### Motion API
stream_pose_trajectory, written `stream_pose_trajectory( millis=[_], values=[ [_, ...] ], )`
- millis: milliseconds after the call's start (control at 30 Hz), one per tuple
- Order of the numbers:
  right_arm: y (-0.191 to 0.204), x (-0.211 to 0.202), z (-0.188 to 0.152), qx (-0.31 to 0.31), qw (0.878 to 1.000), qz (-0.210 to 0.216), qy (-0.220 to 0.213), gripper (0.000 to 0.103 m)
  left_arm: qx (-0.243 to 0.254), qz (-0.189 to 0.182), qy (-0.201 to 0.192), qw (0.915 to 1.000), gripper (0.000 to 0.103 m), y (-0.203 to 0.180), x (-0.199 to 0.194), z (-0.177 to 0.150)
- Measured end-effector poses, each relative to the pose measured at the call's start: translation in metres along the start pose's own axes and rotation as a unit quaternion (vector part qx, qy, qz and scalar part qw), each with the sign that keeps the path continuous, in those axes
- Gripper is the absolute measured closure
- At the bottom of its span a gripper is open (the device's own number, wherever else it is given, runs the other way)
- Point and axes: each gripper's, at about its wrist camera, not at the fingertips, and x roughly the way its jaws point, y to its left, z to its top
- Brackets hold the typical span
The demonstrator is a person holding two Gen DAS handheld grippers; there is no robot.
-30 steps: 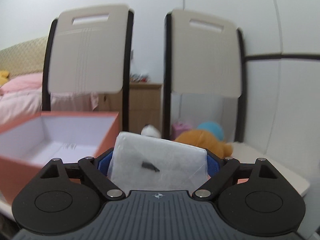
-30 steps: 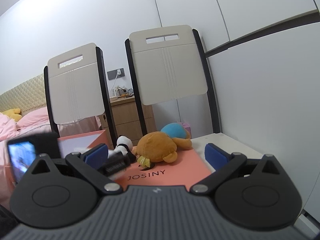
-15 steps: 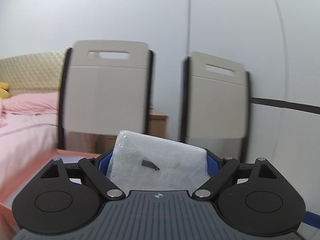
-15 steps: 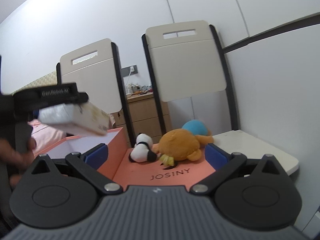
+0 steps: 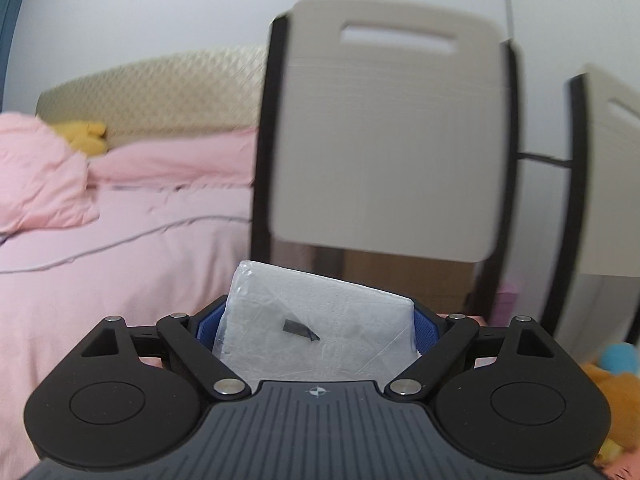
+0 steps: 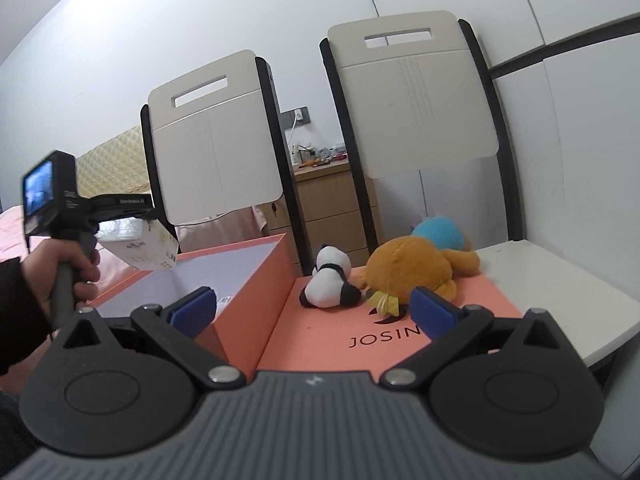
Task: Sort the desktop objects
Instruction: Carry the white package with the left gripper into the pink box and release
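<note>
Left gripper (image 5: 316, 326) has swung since a second ago: its camera then looked over the open salmon box (image 6: 256, 276) toward the two chair backs, and now faces the pink bed (image 5: 120, 240) and one chair back (image 5: 388, 136), with the box gone from its view. Seen from the right wrist, it has come up to hang above the near left part of the box, where earlier it was a blur low beside it. The right gripper (image 6: 316, 308) has shifted only a little, and the toys sit as before.

The tissue pack (image 5: 316, 332) is a soft white block in crinkled clear film with a small dark tab on top (its underside shows pale printed card). The box is rigid card, salmon outside and white inside; its lid (image 6: 340, 336) lies flat just right of it, carrying a plush panda (image 6: 328, 280) and an orange plush toy (image 6: 408, 264).

Left blue pads (image 5: 208, 322) clamp the pack on both sides, spread wide. The right gripper's jaws stand apart, holding nothing, over the lid's near edge.
</note>
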Motion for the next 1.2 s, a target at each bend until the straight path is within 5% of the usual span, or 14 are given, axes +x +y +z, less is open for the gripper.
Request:
stream_pose_trajectory(
  millis=[267, 733, 967, 1200],
  values=[
    [-0.009, 0.009, 0.002, 0.025, 0.999, 0.016, 0.012, 0.000, -0.022, 0.008, 0.099, 0.9948, 0.013, 0.021, 0.062, 0.012],
    [-0.005, 0.028, -0.001, 0.041, 0.997, 0.043, 0.039, 0.000, -0.031, -0.065, 0.210, 0.9751, 0.012, 0.020, 0.124, -0.003],
    [0.001, 0.031, -0.002, 0.031, 0.998, 0.035, 0.040, 0.000, 0.015, -0.062, 0.230, 0.9711, 0.004, 0.003, 0.132, -0.005],
    [0.004, 0.034, -0.003, 0.030, 0.998, 0.036, 0.041, 0.000, 0.021, -0.070, 0.212, 0.9746, 0.001, 0.005, 0.096, 0.004]
  ],
)
